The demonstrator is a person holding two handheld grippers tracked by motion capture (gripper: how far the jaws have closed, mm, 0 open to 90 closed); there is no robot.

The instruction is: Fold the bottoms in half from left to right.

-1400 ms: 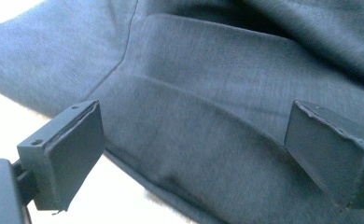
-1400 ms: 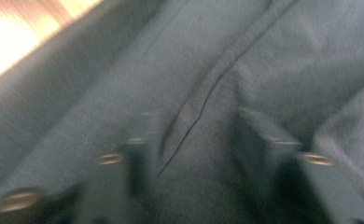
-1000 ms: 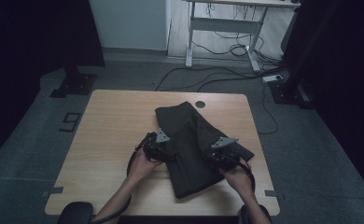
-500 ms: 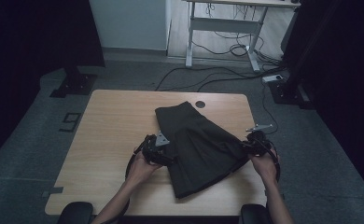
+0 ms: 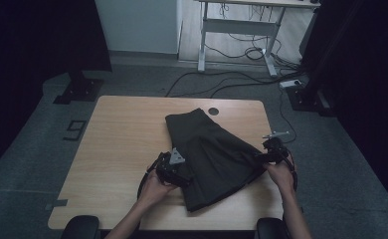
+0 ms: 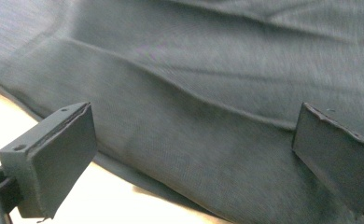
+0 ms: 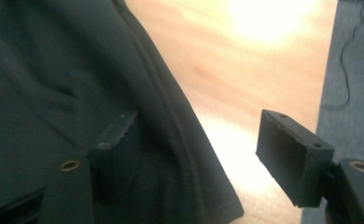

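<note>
Dark garment (image 5: 209, 159) (folded) lies between both parted claws.

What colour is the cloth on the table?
Dark grey-green cloth, plain; clearest in the left gripper view.

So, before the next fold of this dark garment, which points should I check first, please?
1. Left gripper open: ok, jaws stand wide over the dark garment, nothing pinched.
2. Right gripper free of cloth: ok, its jaws have just been opening; the hem lies between them, not pinched.
3. Garment fully on the wooden table: ok, no edge hangs over.
4. Cloth flat: not ok, long creases run across it in the left gripper view.
5. Garment free of the round table hole: ok, the top corner lies beside it.
6. Layers aligned underneath: cannot tell.
</note>
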